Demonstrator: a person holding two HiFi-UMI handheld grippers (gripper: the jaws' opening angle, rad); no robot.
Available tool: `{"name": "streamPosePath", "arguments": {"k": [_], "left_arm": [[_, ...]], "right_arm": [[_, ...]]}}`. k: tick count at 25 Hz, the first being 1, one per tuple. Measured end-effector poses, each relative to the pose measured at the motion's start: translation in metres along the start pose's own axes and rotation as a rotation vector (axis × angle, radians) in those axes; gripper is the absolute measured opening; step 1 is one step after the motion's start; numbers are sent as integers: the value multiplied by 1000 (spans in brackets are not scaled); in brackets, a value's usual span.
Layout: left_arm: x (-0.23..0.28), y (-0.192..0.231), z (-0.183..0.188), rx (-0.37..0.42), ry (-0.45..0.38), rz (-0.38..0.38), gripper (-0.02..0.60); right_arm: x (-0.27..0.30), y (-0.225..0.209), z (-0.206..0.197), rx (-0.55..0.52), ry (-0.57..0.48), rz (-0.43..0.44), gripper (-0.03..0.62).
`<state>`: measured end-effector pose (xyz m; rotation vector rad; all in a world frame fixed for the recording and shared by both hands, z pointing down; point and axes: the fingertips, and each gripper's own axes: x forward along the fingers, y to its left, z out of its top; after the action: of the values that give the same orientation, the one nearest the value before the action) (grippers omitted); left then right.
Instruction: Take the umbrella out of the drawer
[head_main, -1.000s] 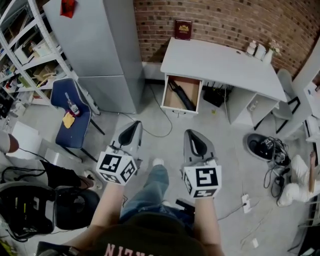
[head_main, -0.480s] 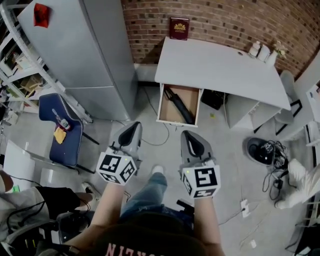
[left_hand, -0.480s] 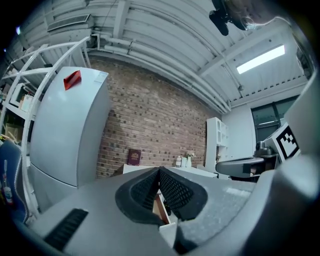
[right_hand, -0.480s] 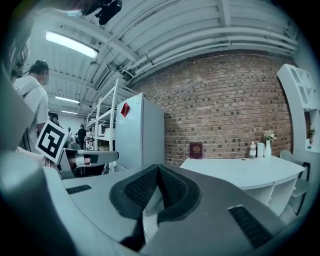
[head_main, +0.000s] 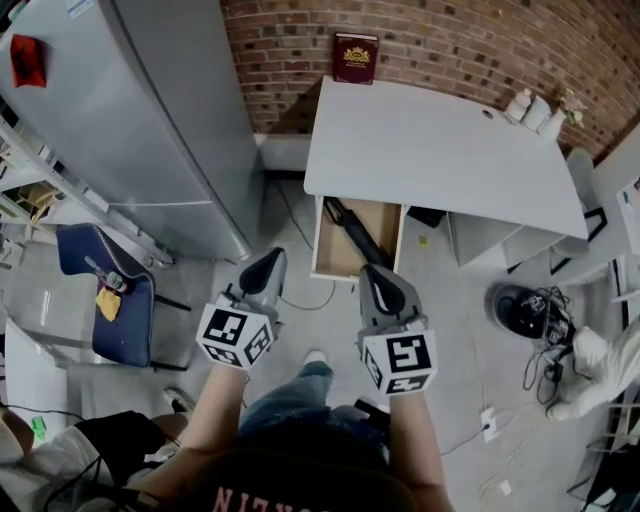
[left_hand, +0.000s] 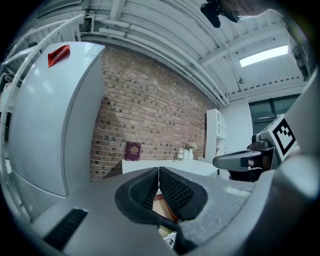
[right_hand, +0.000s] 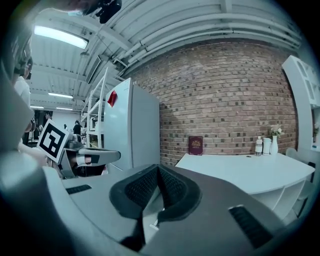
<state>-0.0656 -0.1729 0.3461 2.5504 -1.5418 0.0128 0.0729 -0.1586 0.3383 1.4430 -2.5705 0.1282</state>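
one umbrella (head_main: 356, 233), black and folded slim, lies slantwise in the single open drawer (head_main: 326, 243) that juts from under the white surface (head_main: 430, 150). it sits ahead of and below both tongs, a little nearer the right tongs (head_main: 378, 283) than the left tongs (head_main: 266, 268), and its far end runs in under the surface's edge. both tongs are pressed together with nothing between them, and both are apart from the drawer. the umbrella is likely light, stiff along its shaft, with a soft, somewhat slick fabric wrap that could slide under a loose pinch. a hold across the middle of the bundle, or on the near end that lies closest to the right tongs, looks soundest; which end carries the handle cannot be told. its slant leaves bare drawer floor on either side for a jaw to go down. counted: two tongs, one drawer, one umbrella, one surface. beyond the tongs, at the back of the surface, stands one maroon book (head_main: 356, 57), and far to the right of it a few small bottles (head_main: 530, 105), too small to count surely.
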Motion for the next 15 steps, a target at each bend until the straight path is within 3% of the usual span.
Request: {"name": "streamPosePath", "arguments": {"k": [8,12,15], "left_arm": [[47,46,-9,-10,35,-6,-2],[65,58,-24,-33,83,-29,-2],[78,62,-35,-48,102,-37,-2]], "right_arm": [[56,-22,-4,15,36,-22,-6],[72,-32,-22,15,105,3,128],[81,-45,-39,-14,183,-2,179]]}}
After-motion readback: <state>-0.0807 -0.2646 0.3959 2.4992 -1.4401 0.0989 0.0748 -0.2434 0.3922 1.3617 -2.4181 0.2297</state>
